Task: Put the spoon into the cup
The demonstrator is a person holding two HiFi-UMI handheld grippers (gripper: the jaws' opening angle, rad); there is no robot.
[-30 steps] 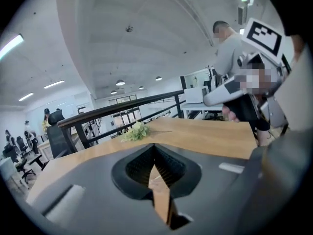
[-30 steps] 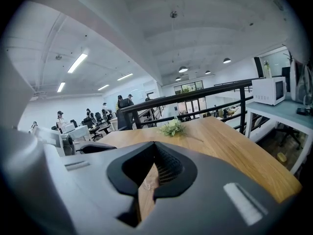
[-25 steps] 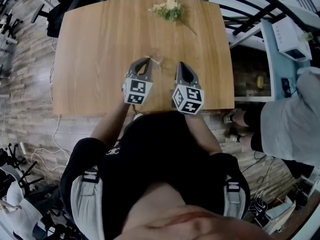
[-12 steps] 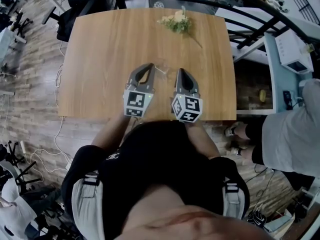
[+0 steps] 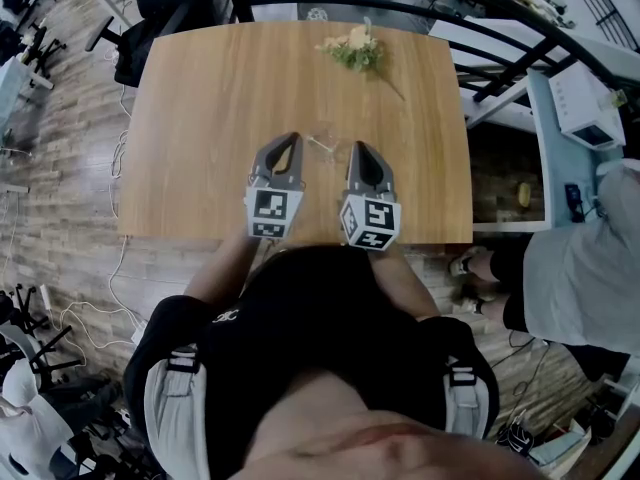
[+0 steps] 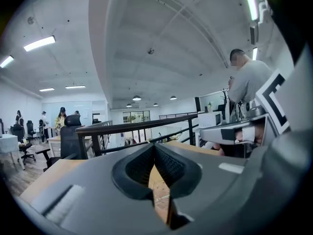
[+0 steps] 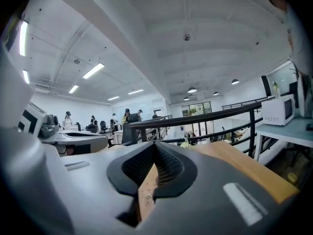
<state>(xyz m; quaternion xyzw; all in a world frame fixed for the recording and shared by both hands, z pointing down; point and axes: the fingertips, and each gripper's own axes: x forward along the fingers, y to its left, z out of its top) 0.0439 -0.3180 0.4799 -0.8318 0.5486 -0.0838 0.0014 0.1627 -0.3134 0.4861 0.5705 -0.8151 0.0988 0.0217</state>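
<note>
A faint clear cup [image 5: 326,144] with a thin pale spoon-like handle [image 5: 318,143] leaning at its rim stands on the wooden table [image 5: 200,118]; the two are too small to separate clearly. My left gripper [image 5: 292,138] rests just left of the cup, and my right gripper [image 5: 358,146] just right of it. Both are near the table's front edge. In the left gripper view the left gripper [image 6: 154,147] has its jaws closed tip to tip, holding nothing. The right gripper [image 7: 155,146] looks the same in its own view. Neither gripper view shows the cup or spoon.
A small bunch of flowers [image 5: 352,48] lies at the table's far edge. A dark railing [image 5: 480,18] runs behind and to the right. A person in grey [image 5: 580,258] stands at the right, beside a white counter [image 5: 585,98].
The head view shifted and the table sits lower in frame. Both grippers stay shut on either side of the cup, and the left one is slightly further from it.
</note>
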